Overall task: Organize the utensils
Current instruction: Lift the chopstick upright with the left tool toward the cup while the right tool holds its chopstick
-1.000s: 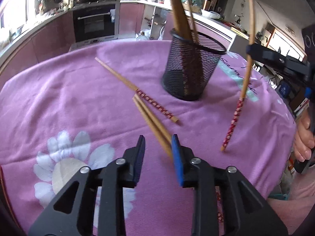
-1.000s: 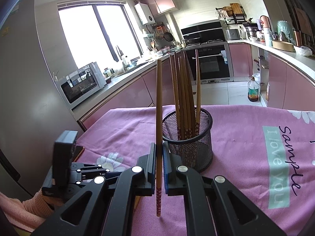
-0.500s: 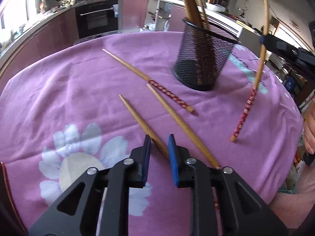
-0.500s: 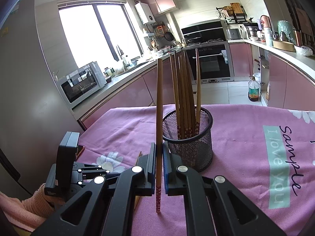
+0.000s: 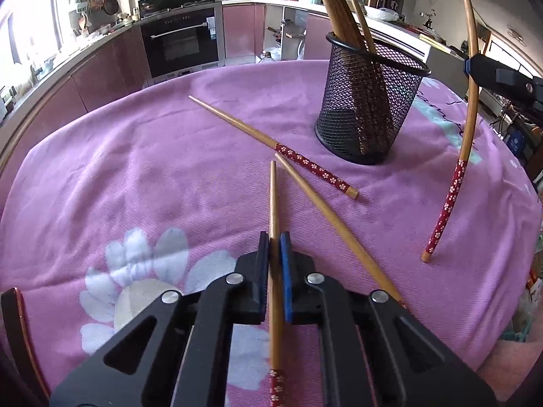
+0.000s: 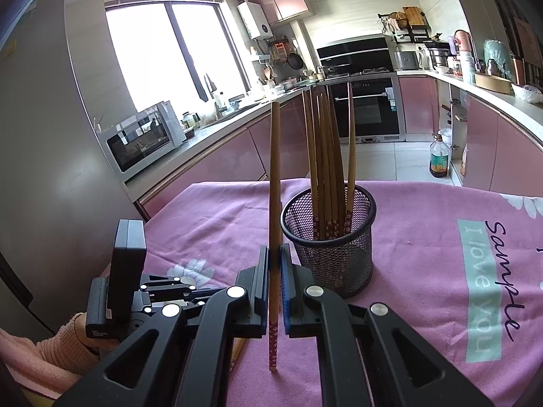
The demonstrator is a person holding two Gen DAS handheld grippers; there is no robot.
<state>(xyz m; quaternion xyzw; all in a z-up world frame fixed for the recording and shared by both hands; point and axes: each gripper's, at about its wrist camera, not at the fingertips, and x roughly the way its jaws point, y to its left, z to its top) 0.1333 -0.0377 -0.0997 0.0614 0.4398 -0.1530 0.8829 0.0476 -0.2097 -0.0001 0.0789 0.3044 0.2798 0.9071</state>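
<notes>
Left tool (image 5: pixel 274 237) just closed on one chopstick (image 5: pixel 273 200) mid-shaft, right tool (image 6: pixel 275 254) clamped on another chopstick (image 6: pixel 274 176); light, stiff, smooth, likely to pivot.

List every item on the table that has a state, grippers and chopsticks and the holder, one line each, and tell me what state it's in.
left gripper: jaws just closed onto a chopstick lying on the cloth
right gripper: shut on an upright chopstick
gripped chopstick: flat, pinched
upright chopstick: held vertical, patterned end down
mesh holder: upright, holding several chopsticks
two loose chopsticks: lying on the cloth, unheld
</notes>
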